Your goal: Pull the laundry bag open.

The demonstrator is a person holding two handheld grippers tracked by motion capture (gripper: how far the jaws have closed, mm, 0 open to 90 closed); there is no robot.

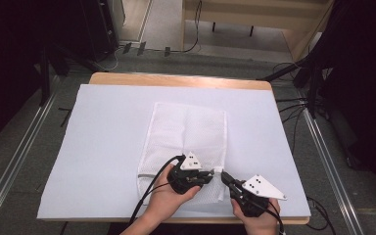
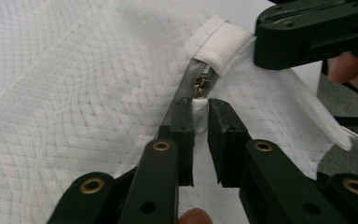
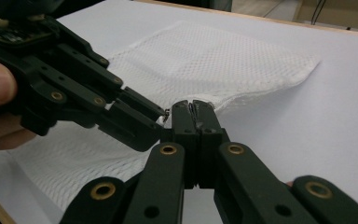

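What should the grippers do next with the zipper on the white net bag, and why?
Probably the left gripper should pull the white zipper tab along the grey zipper track. Its jaws already pinch the tab, and the right gripper is shut on the corner of the mesh bag, holding it steady.

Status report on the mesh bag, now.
Left tongs shut on zipper pull. Right tongs shut on mesh bag corner by the zipper end. Bag flat on white sheet. Nothing in the way.

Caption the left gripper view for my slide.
Left tool pinching the zipper pull of a white mesh laundry bag.
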